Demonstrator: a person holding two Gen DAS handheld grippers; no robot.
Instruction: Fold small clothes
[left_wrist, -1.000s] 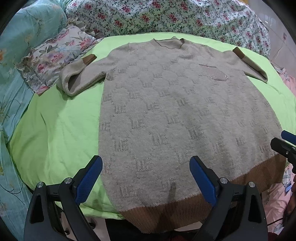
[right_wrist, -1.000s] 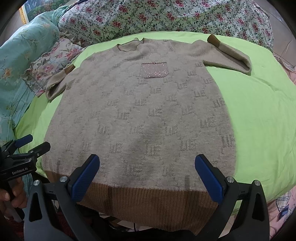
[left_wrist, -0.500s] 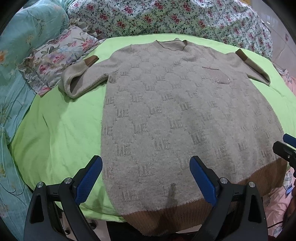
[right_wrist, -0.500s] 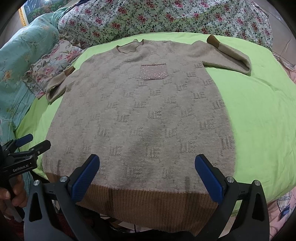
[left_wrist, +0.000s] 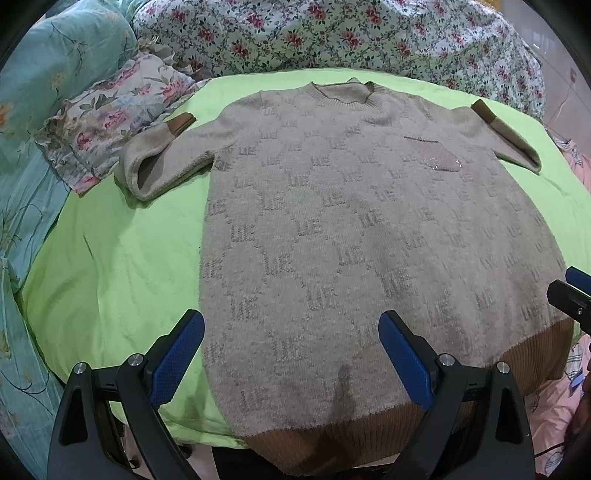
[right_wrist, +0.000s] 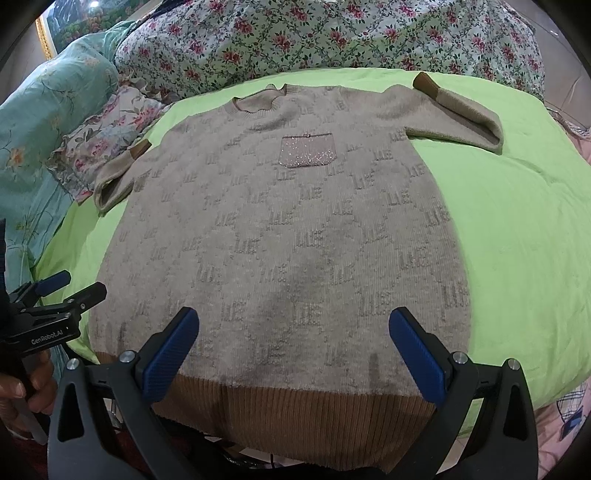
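A beige knit sweater (left_wrist: 351, 236) with a brown ribbed hem and a sparkly chest pocket (right_wrist: 306, 151) lies flat, front up, on a lime green sheet (left_wrist: 110, 258); it also shows in the right wrist view (right_wrist: 288, 240). Both sleeves are folded back, brown cuffs up near the shoulders. My left gripper (left_wrist: 291, 343) is open and empty above the hem's left part. My right gripper (right_wrist: 293, 339) is open and empty above the hem's middle. Each gripper shows at the edge of the other's view: the right one (left_wrist: 569, 291), the left one (right_wrist: 59, 291).
A floral quilt (left_wrist: 332, 33) is heaped behind the sweater. A teal floral cover (left_wrist: 33, 110) and a small floral pillow (left_wrist: 107, 122) lie at the left. Pink fabric (left_wrist: 576, 166) shows at the right edge. The hem overhangs the near edge of the sheet.
Both grippers have edged slightly forward over the sweater, still open. The sweater has not moved.
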